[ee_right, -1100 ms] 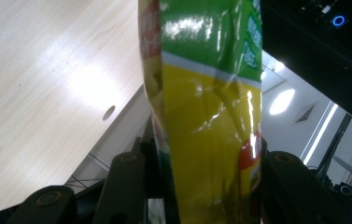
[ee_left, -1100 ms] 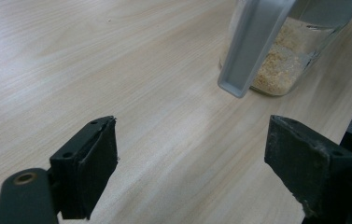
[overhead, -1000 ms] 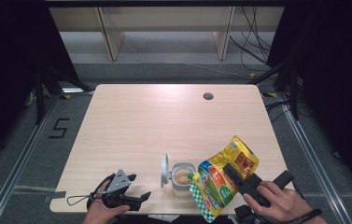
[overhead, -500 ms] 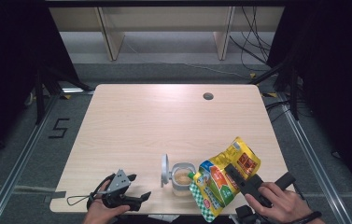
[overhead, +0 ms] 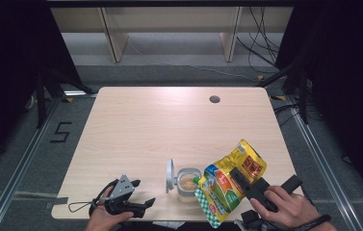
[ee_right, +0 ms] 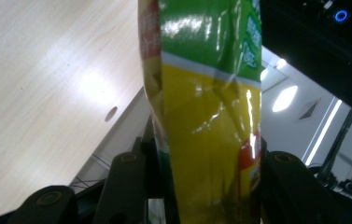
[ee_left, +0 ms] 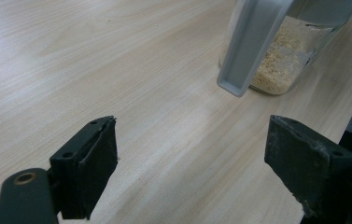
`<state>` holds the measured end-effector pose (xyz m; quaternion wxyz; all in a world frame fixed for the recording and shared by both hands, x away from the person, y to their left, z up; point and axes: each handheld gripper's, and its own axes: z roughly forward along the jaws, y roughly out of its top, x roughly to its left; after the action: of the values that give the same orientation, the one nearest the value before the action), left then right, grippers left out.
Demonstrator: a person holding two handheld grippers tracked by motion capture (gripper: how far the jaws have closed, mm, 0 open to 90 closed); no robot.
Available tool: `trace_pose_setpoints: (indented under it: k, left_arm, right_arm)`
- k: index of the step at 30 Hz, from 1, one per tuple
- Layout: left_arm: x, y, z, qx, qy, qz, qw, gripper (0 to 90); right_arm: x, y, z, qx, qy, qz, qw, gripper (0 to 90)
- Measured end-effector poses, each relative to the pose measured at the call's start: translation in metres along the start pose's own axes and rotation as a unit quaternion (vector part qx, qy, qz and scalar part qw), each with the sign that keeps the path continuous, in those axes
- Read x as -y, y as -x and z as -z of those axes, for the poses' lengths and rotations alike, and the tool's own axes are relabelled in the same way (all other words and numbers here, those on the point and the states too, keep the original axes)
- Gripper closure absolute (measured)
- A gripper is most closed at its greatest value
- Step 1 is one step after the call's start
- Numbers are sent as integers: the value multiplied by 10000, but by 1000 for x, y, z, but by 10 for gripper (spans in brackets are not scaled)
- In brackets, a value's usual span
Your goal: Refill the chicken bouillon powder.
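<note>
The right claw [overhead: 239,179] pinches a yellow-green bag [overhead: 229,180] — tilted, its lower corner over the open jar [overhead: 187,183] of crumbs near the desk's [overhead: 169,125] front edge. The left claw [overhead: 140,195] rests on the desk left of the jar, spread and empty.

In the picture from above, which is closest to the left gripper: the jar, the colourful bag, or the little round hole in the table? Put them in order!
Starting from the left gripper at the table's near edge:
1. The jar, just to its right, lid flipped open.
2. The colourful bag, farther right, tilted over the jar and held by the right gripper.
3. The round hole, far off near the table's back edge.
</note>
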<state>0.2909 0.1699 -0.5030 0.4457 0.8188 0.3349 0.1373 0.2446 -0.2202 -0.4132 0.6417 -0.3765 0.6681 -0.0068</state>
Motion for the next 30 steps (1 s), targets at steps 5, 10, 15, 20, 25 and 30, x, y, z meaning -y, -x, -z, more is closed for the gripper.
trace_pose_setpoints:
  k: [5,10,15,20,25,30]
  left_arm:
    - [0,1,-1,-12,33,32,10000,167]
    - [0,1,0,8,11,22,10000,167]
    - [0,0,0,-4,45,28,10000,167]
    - [0,0,0,10,53,53,10000,167]
    - [0,1,-1,7,62,37,10000,168]
    - [1,0,-1,-8,51,85,10000,167]
  right_arm:
    - [0,-8,0,-8,57,-407,9992,651]
    - [0,-19,0,73,46,-1414,9899,653]
    - [-1,-25,0,-100,-81,-1912,9815,654]
    - [-5,-33,-2,-108,44,-2303,9730,655]
    - [-3,-41,-3,-152,197,-2875,9575,659]
    - [0,-46,-4,-225,389,-3481,9364,662]
